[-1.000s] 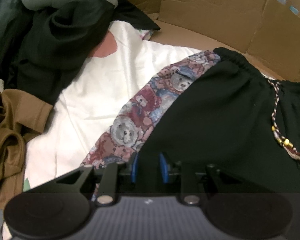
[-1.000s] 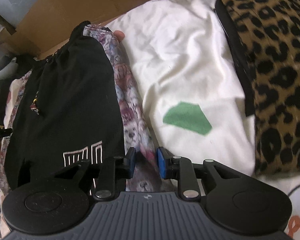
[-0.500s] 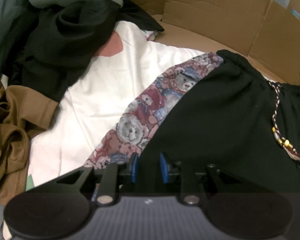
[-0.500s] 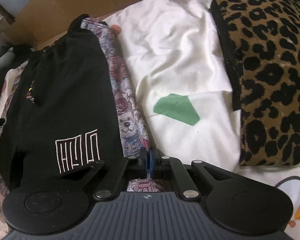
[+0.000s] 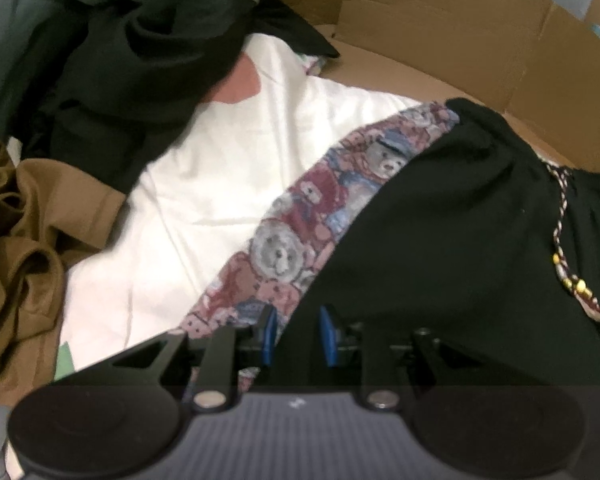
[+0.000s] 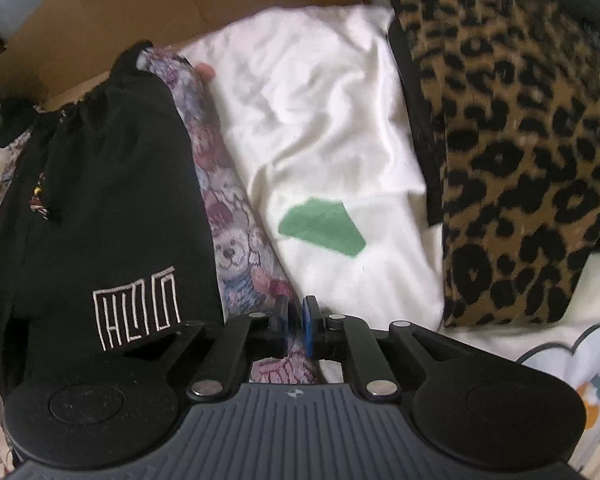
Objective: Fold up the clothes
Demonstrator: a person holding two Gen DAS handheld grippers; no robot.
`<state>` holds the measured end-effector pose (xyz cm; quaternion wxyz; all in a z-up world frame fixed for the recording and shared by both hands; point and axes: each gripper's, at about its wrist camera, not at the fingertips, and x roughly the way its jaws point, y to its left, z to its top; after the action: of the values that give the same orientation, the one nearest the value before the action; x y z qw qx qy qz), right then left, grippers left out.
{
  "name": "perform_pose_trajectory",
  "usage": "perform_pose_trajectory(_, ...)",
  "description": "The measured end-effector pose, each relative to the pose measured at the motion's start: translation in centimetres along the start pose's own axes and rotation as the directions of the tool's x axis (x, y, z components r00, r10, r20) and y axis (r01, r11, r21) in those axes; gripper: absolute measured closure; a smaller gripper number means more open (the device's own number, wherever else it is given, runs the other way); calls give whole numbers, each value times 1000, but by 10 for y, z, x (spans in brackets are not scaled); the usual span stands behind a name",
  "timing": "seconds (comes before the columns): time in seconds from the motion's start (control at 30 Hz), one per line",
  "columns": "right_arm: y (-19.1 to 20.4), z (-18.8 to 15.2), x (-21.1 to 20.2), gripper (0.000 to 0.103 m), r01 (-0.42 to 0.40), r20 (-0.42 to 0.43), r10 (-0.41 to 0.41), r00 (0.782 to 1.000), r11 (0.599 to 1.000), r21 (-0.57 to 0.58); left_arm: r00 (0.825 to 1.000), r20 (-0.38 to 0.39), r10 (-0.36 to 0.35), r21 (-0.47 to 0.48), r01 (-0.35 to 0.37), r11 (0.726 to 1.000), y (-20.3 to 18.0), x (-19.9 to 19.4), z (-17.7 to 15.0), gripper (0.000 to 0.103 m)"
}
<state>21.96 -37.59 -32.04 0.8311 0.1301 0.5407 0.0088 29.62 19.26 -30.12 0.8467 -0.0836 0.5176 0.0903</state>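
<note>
Black shorts (image 5: pixel 440 216) with an elastic waistband and a braided, beaded drawstring (image 5: pixel 560 240) lie flat on a white sheet (image 5: pixel 204 184). A teddy-bear print fabric (image 5: pixel 300 232) shows as a strip along their edge. My left gripper (image 5: pixel 298 334) is shut on the shorts' near edge, with black cloth filling the gap between its blue pads. In the right wrist view the shorts (image 6: pixel 112 200) carry a white embroidered logo (image 6: pixel 138 312). My right gripper (image 6: pixel 295 322) pinches the teddy-bear strip (image 6: pixel 236 248) at its near end. Its jaws are just opening, a narrow slit apart.
A pile of dark green, black and brown clothes (image 5: pixel 80 100) lies to the left. Cardboard walls (image 5: pixel 460 32) stand behind the sheet. A leopard-print garment (image 6: pixel 520 140) lies on the right, beside a green patch (image 6: pixel 324 228) on the white sheet (image 6: pixel 320 120).
My right gripper's jaws closed from apart onto the teddy-bear strip, then parted by a sliver. The right view tilted a little. The left gripper has kept still, holding the black cloth.
</note>
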Motion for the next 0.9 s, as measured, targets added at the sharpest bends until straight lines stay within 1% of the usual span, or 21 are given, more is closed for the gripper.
perform_pose_trajectory(0.07,5,3,-8,95,-8,43,8,999,1000,-13,1000,5,-7,-2,7,1000,-1,0,4,77)
perform_pose_trajectory(0.17,14,12,-17,95,-46,101,47,994,999,-13,1000,9,-21,14,21,1000,-9,1,6,77)
perform_pose_trajectory(0.27,32,16,-14,95,-91,122,96,988,995,-45,999,7,-51,57,50,997,-26,2,3,77)
perform_pose_trajectory(0.3,38,16,-10,94,-101,116,106,988,993,-53,998,3,-65,69,65,995,-33,2,2,77)
perform_pose_trajectory(0.37,49,16,-2,88,-120,102,127,987,990,-69,996,-4,-94,92,94,991,-46,2,-1,77)
perform_pose_trajectory(0.43,59,15,7,87,-132,90,139,986,988,-82,993,-6,-120,114,120,986,-59,0,-2,77)
perform_pose_trajectory(0.6,76,12,26,86,-126,51,133,990,985,-121,981,-4,-195,179,193,965,-97,-8,1,77)
perform_pose_trajectory(0.77,75,3,36,85,-98,8,100,995,987,-129,962,-2,-271,234,264,936,-141,-15,10,77)
perform_pose_trajectory(0.9,71,7,34,83,-131,6,132,991,988,-86,950,-2,-311,277,299,913,-177,-13,19,77)
